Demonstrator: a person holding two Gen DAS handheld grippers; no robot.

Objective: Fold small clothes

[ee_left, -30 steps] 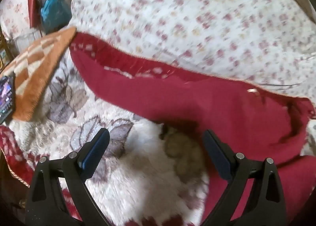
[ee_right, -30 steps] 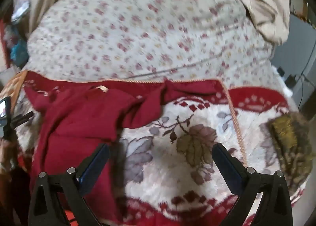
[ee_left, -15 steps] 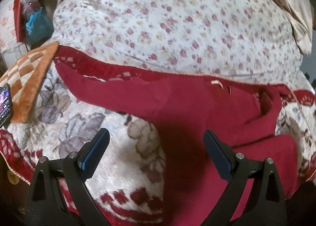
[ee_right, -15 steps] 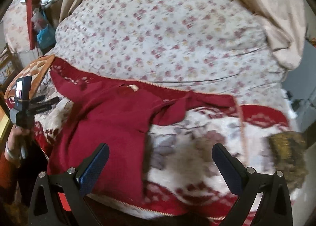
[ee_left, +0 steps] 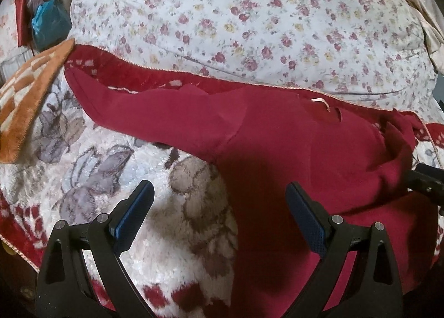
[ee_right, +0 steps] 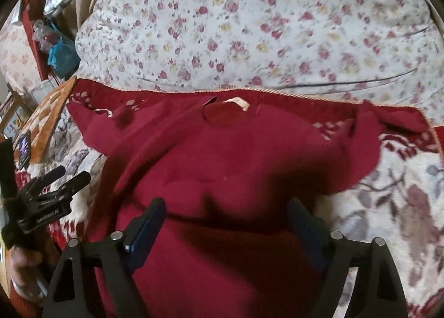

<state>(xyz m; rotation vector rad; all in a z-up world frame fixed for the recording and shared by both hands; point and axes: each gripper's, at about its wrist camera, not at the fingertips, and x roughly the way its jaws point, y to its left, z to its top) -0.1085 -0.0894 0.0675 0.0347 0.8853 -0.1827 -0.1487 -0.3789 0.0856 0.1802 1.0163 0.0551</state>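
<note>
Both views now sit closer over red sweater [ee_right: 222,165]; my right hand-held gripper [ee_right: 227,223] is closing astride its cloth, left hand-held gripper [ee_left: 219,209] wide apart, empty.

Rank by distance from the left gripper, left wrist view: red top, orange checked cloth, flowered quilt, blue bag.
From the left gripper:
1. red top, under its right finger.
2. orange checked cloth, far left.
3. flowered quilt, behind the top.
4. blue bag, upper left corner.

A red garment [ee_right: 222,157] lies spread on the plush leaf-patterned blanket [ee_left: 116,168].
</note>
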